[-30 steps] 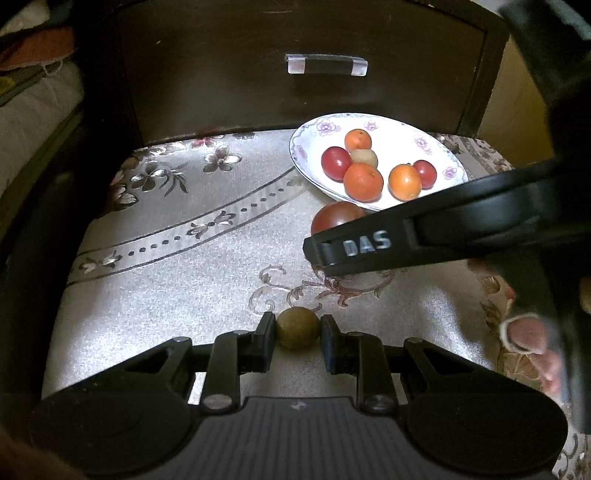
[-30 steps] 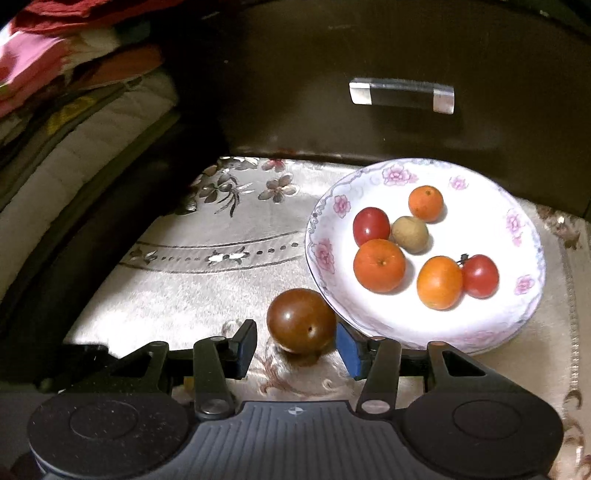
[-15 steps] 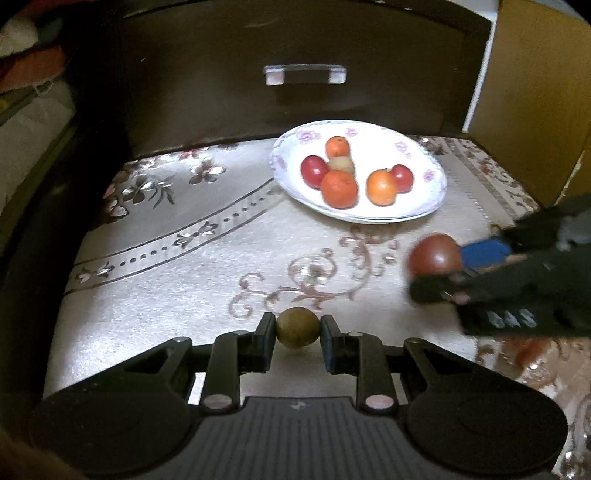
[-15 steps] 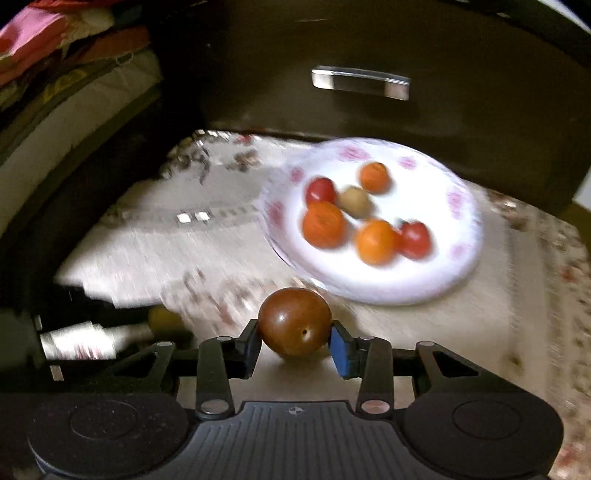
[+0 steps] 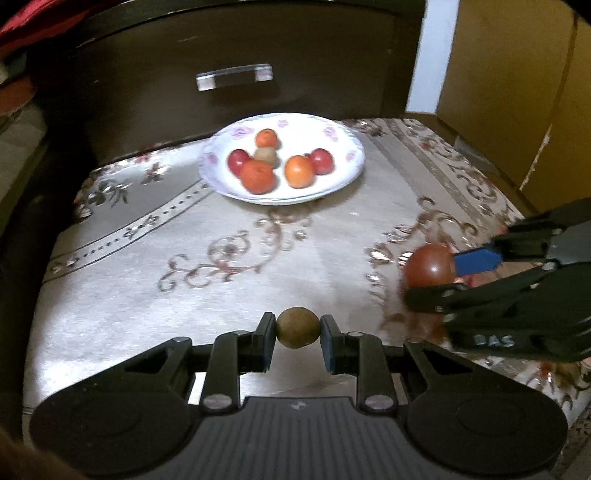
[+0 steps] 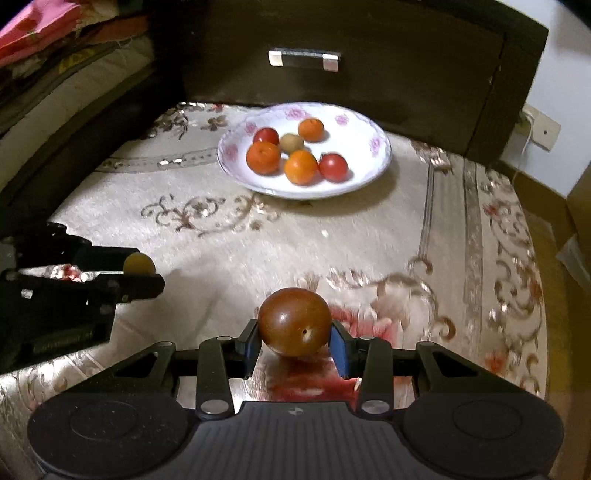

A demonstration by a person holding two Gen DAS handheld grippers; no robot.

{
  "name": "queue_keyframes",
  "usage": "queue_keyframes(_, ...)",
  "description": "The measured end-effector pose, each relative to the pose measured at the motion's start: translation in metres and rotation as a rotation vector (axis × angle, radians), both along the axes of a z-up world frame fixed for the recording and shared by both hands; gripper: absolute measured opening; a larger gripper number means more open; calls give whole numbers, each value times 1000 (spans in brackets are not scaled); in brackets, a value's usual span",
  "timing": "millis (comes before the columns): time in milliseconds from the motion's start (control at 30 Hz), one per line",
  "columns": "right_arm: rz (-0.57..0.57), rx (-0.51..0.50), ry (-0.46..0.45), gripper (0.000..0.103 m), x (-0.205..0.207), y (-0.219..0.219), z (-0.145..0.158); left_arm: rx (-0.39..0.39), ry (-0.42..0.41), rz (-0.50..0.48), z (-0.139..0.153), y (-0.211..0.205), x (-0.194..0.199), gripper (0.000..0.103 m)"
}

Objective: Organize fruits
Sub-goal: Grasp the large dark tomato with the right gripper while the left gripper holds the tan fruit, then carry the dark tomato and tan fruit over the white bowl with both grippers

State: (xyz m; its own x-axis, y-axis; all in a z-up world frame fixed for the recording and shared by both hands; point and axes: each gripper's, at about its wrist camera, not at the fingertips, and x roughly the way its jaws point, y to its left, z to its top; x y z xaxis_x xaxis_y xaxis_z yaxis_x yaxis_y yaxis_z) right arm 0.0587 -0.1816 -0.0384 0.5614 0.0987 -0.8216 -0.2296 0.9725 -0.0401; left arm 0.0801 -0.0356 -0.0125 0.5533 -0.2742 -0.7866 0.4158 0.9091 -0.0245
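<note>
**Two fruits pinched above the patterned cloth, plate set further back**

Cream cloth (image 5: 229,295) with a brown scroll pattern fills the left wrist view, running up to a dark cabinet (image 5: 229,48) with a pale handle. On the cloth, just before the cabinet, stands a white floral plate (image 5: 343,173) holding six small fruits: three orange, two red, one greenish-brown. The left gripper (image 5: 298,328) pinches a small brown-green fruit (image 5: 297,327) between its pads, well apart from the plate. At the right edge the right gripper (image 5: 436,273) reaches in from the side, clamped on a dark red-brown fruit (image 5: 428,266); a blue pad shows against its far side.

From the right wrist view, the same cloth (image 6: 258,236) and cabinet (image 6: 369,55) appear, with the plate (image 6: 373,173) and its six fruits well ahead. The right gripper (image 6: 294,338) presses both blue pads against the dark red-brown fruit (image 6: 294,325), whose stem pit faces the camera. At the left edge the left gripper (image 6: 138,271) enters from the side, the small brown-green fruit (image 6: 139,263) showing between its tips. Folded pink and patterned fabric (image 6: 40,33) lies at the upper left.
</note>
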Motion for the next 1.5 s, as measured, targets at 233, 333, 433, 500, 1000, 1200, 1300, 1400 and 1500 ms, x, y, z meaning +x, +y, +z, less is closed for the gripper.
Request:
queue_keyframes(233, 14, -6, -40, 35, -4, -3, 7, 30, 0, -29, 1, -27, 2, 32)
queue_keyframes(333, 4, -11, -48, 35, -3, -7, 9, 36, -4, -28, 3, -32, 6, 32)
queue_keyframes(433, -14, -10, -50, 35, 0, -12, 10, 29, -8, -27, 6, -35, 12, 32)
queue_keyframes(500, -26, -5, -50, 35, 2, -15, 10, 24, -9, -26, 7, -37, 16, 32)
queue_keyframes(1000, -50, -2, -87, 36, 28, -16, 20, 32, -56, 9, 16, -39, 43, 31)
queue_keyframes(1200, -55, 0, -102, 36, 41, -17, 24, 40, -79, 8, 20, -43, 57, 30)
queue_keyframes(1300, -63, 2, -108, 37, 48, -19, 27, 42, -91, 12, 22, -44, 65, 30)
queue_keyframes(1400, -70, 15, -111, 37, 58, -21, 29, 37, -97, 25, 24, -44, 74, 30)
queue_keyframes(1500, -72, 19, -115, 37, 67, -22, 30, 42, -101, 36, 23, -44, 81, 30)
